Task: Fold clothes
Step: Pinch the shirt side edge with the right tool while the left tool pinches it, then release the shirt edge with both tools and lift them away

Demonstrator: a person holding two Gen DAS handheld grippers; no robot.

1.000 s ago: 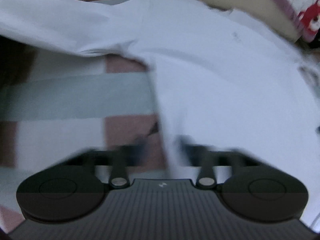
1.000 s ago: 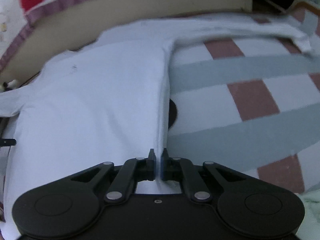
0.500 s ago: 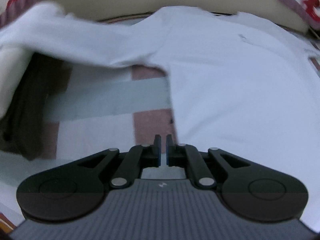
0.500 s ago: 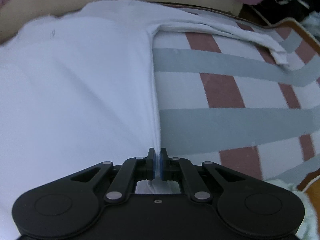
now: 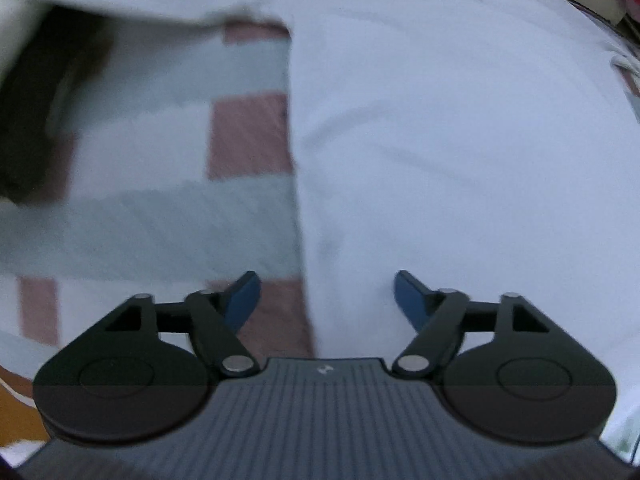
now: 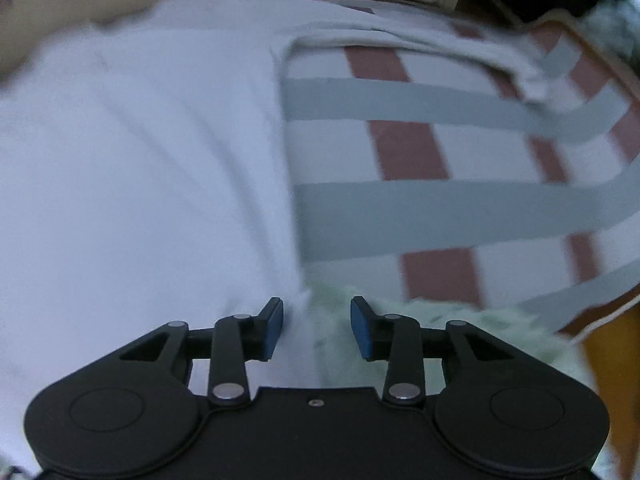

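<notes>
The white shirt (image 5: 460, 140) lies spread flat on the checked cloth (image 5: 160, 220) of grey, white and reddish squares. The left gripper (image 5: 324, 296) hangs over the shirt's side edge, its blue-padded fingers (image 5: 244, 296) opening wide, the edge running between them but unpinched. On the other side, the right gripper (image 6: 316, 330) is opening too, and the shirt's (image 6: 140, 180) edge lies loose between its fingers (image 6: 274, 328), beside a pale green fluffy fabric (image 6: 440, 332). One sleeve (image 6: 420, 40) stretches out across the checks.
</notes>
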